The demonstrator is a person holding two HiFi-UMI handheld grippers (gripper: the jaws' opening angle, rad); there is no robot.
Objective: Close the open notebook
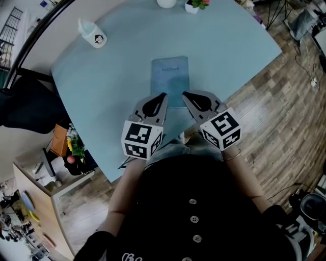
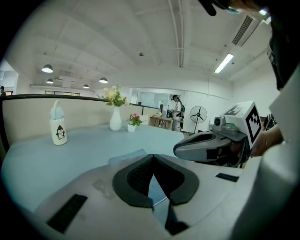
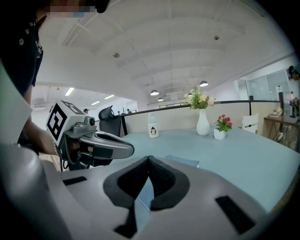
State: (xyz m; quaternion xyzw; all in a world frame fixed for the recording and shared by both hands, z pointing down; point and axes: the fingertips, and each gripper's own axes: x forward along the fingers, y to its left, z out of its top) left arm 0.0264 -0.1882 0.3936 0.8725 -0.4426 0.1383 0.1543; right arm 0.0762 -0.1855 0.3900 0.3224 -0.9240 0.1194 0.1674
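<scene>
A blue-grey notebook [image 1: 170, 80] lies flat on the light blue table [image 1: 122, 66] with its cover up and closed. My left gripper [image 1: 163, 95] hovers just over its near left corner, jaws shut and holding nothing. My right gripper [image 1: 185, 95] sits beside it over the near right corner, also shut and holding nothing. In the left gripper view the pads of the left gripper [image 2: 152, 156] meet at the tip, with the notebook [image 2: 127, 157] just beyond and the right gripper [image 2: 180, 151] to the right. In the right gripper view the right gripper [image 3: 149, 158] points at the notebook [image 3: 183, 161].
A white penguin bottle [image 1: 94, 35] stands at the table's far left. A white vase [image 1: 166, 2] and a small flower pot [image 1: 193, 6] stand at the far edge. The table's near edge runs close to my body, with wooden floor to the right.
</scene>
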